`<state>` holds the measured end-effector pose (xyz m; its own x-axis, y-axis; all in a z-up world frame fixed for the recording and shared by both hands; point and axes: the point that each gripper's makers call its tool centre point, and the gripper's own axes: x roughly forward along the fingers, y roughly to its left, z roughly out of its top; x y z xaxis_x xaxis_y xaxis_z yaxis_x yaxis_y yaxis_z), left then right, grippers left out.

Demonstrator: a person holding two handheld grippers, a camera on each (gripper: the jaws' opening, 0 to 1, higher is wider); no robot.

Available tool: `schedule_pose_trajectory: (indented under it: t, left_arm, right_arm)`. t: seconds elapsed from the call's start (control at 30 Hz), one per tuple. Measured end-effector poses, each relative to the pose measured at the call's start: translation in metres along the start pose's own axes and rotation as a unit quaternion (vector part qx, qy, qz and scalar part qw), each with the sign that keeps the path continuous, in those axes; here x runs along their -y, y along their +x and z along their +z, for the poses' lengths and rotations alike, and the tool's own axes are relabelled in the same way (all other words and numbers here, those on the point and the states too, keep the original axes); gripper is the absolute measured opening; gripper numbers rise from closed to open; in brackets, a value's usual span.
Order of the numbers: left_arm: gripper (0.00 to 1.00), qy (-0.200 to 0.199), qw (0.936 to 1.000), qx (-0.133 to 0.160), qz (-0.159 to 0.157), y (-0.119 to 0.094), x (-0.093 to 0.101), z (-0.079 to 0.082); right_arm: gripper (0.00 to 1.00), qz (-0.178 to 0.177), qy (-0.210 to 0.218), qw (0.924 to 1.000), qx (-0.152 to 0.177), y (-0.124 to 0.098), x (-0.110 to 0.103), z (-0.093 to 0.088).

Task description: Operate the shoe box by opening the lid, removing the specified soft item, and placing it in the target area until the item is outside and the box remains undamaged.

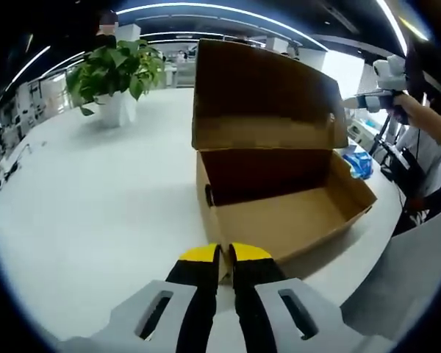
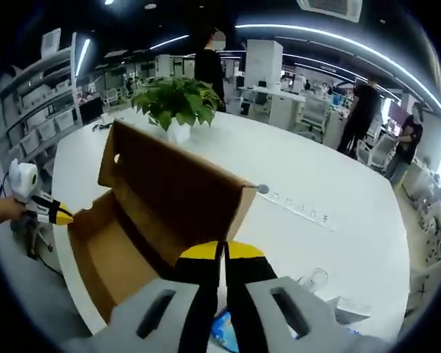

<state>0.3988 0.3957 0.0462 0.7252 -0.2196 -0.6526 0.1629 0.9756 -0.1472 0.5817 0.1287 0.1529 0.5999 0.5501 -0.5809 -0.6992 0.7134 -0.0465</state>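
Right gripper view: white table (image 2: 338, 184) holds open shoe box (image 2: 169, 198), potted plant (image 2: 175, 103).

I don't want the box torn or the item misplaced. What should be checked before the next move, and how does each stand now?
1. Lid open: ok. The shoe box has its lid standing up.
2. Box undamaged: ok as far as seen; walls look straight, no tears visible.
3. Soft item out of the box: cannot tell. The box floor visible in the left gripper view is bare; a blue item lies on the table beside the right gripper, partly hidden.
4. Left gripper free: ok, jaws shut on nothing.
5. Right gripper free: ok, jaws shut on nothing.
6. Plant clear of the box: ok, standing apart.
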Motion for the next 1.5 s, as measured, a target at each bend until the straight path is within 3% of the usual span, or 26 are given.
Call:
schedule_pose_trajectory:
  t: [0.23,0.37,0.57,0.7,0.9,1.0,1.5]
  left_arm:
    - [0.04,0.002,1.0000,0.000,0.001,0.000,0.000,0.000]
    - [0.04,-0.005,1.0000,0.007,0.000,-0.001,0.000,0.000]
    - [0.04,-0.010,0.9999,0.013,0.001,-0.001,0.000,0.000]
    - [0.04,-0.004,0.9999,0.011,0.002,-0.001,0.000,0.000]
    - [0.04,0.000,0.9999,0.013,0.003,-0.001,0.000,0.000]
    - [0.05,0.012,0.9999,0.012,0.001,-0.001,0.001,-0.001]
    - [0.06,0.022,0.9997,0.006,-0.007,-0.005,0.005,-0.003]
  right_arm:
    - [0.00,-0.011,-0.007,0.9998,0.015,-0.008,-0.003,-0.002]
    - [0.00,-0.011,0.032,0.9990,0.028,-0.014,-0.006,-0.005]
    - [0.00,-0.015,0.031,0.9987,0.038,-0.022,-0.014,-0.012]
    - [0.00,-0.008,0.076,0.9959,0.048,-0.026,-0.017,-0.015]
    - [0.01,-0.006,0.093,0.9942,0.053,-0.034,-0.025,-0.022]
    - [0.01,-0.005,0.128,0.9900,0.058,-0.036,-0.028,-0.026]
    - [0.02,-0.020,0.147,0.9857,0.080,-0.048,-0.044,-0.044]
